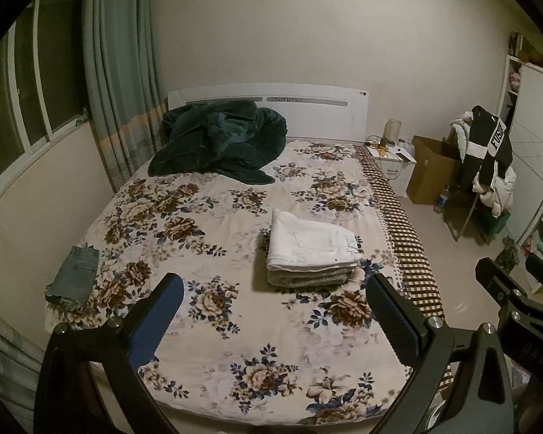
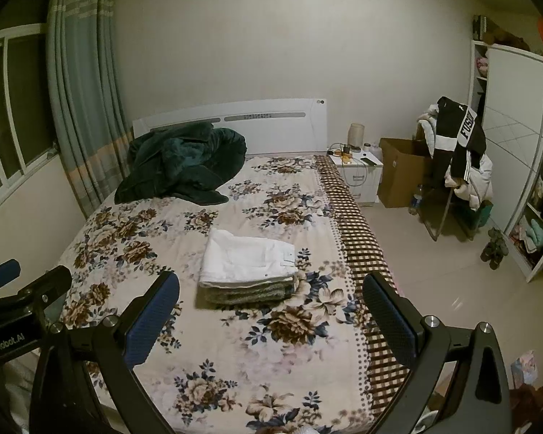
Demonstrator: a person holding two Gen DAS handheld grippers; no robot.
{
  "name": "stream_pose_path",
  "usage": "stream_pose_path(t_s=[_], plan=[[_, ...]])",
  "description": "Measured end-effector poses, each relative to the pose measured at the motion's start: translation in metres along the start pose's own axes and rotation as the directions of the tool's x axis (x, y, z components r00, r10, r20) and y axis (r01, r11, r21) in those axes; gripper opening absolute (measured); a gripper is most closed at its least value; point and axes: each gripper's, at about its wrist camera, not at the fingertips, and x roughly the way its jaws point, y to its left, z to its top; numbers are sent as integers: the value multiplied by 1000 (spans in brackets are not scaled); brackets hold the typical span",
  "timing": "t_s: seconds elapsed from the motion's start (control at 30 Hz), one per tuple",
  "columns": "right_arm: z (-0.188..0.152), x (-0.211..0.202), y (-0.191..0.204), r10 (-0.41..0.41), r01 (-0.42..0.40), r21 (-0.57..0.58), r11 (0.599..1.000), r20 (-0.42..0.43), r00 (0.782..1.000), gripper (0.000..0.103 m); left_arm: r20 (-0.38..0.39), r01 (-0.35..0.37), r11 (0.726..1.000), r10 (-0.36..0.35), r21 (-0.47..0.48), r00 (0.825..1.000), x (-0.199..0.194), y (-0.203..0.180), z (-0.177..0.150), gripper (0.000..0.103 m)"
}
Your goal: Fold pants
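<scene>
White folded pants (image 1: pixel 313 244) on bed (image 1: pixel 213 329); left tongs (image 1: pixel 271 311), right tongs (image 2: pixel 271 311) level above, spread wide, empty.

Beyond the black fingers (image 1: pixel 391 311) with blue pads, white folded pants (image 1: pixel 311 244) top a grey-green pile. The bed (image 1: pixel 235 325) sheet is cream with brown-and-navy flowers, edged in brown check. Farther off lies a dark green blanket (image 1: pixel 217 141); left of the fingers, faded blue denim shorts (image 1: pixel 74 276).

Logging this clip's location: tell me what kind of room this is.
A home bedroom, most likely. A bed with a flowered sheet and white headboard fills the view, a nightstand stands beside it, and a wardrobe lines the right wall.
</scene>
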Motion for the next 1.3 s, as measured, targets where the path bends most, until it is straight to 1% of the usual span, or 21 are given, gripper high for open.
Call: stream_pose_path(t_s=[0.73,1.3], plan=[[1,-13,18,25,-25,-4,1000,-4,1000,103,3,-5,1000,5,3,1000,-8,9,1,103],[3,-6,21,33,-33,-8,999,-12,999,103,2,-7,1000,7,1,1000,-11,10,1,103]])
